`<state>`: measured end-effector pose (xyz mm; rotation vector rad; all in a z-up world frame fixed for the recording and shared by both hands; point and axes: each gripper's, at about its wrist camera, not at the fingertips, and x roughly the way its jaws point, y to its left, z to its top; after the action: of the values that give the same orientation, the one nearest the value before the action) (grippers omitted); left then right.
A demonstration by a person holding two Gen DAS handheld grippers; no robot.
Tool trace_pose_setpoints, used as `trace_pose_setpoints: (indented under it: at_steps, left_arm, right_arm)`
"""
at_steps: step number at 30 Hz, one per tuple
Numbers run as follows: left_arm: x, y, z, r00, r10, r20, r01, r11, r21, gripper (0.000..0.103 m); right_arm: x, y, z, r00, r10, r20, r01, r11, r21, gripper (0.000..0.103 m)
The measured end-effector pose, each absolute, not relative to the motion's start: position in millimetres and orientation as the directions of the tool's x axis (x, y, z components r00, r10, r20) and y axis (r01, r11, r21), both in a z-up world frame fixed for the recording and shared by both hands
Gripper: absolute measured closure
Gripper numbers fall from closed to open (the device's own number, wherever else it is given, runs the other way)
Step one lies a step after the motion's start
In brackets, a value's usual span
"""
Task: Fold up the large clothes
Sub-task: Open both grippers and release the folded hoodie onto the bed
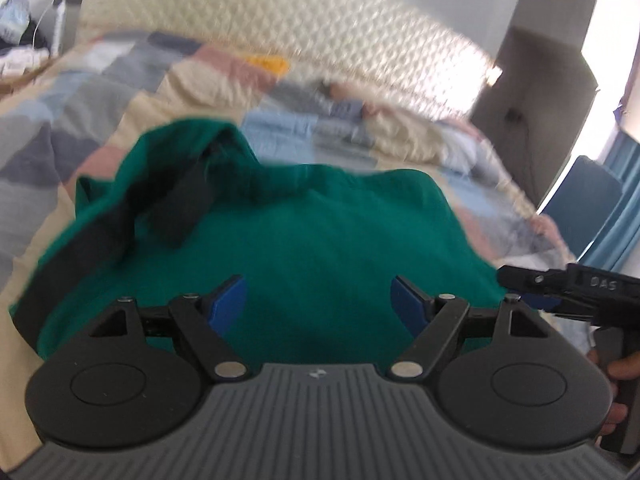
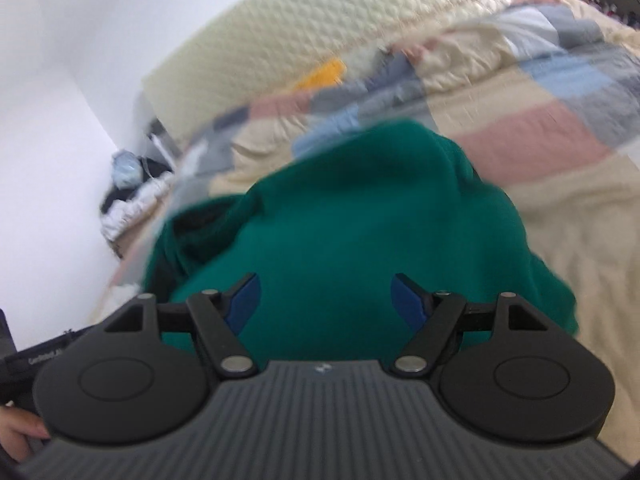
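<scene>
A green garment (image 1: 304,240) with dark trim (image 1: 180,204) lies bunched on a patchwork bedspread (image 1: 80,112). My left gripper (image 1: 318,300) is open and empty, hovering just above the garment's near part. My right gripper (image 2: 324,300) is also open and empty above the same garment (image 2: 340,216). The right gripper's body shows at the right edge of the left wrist view (image 1: 568,284). Both views are motion-blurred.
A cream quilted headboard (image 1: 280,12) stands behind the bed. A yellow object (image 1: 268,62) lies near the headboard. A pile of clothes (image 2: 128,188) sits by the white wall at left. A grey cabinet (image 1: 532,92) and blue curtains (image 1: 624,216) are at right.
</scene>
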<state>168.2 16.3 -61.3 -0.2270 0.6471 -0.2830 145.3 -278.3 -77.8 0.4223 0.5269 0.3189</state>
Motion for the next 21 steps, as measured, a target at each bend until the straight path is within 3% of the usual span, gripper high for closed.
trace_pose_setpoints:
  at_steps: [3,6,11,13,16,21]
  left_arm:
    - [184,15,-79,0.739,-0.261,-0.621,0.134,0.96,-0.244,0.021]
    - [196,19,-89,0.763,-0.209,-0.611,0.097,0.972,-0.212,0.021]
    - [213,30,-89,0.796,-0.169,-0.582,0.021,0.968,-0.252,0.02]
    - [223,31,-94,0.794,-0.151,-0.589,0.002,0.969,-0.246,0.014]
    - [236,37,-101,0.776,-0.169,-0.607,-0.024,0.955,-0.296,0.009]
    - [239,41,-101,0.777,-0.175,-0.605,-0.037,0.946,-0.321,0.008]
  right_arm:
    - [154,-276,-81,0.812,0.393,-0.431,-0.175,0.87,0.462,0.04]
    - [163,-271,-84,0.811,0.39,-0.436,-0.176,0.874,0.454,0.04]
    - [178,-259,-90,0.822,0.347,-0.45,-0.168,0.905,0.391,0.04]
    - [186,-255,-94,0.818,0.348,-0.458,-0.175,0.909,0.378,0.04]
    - [199,-252,-103,0.808,0.353,-0.472,-0.167,0.905,0.393,0.04]
    - [199,-257,-107,0.802,0.371,-0.468,-0.148,0.883,0.445,0.039]
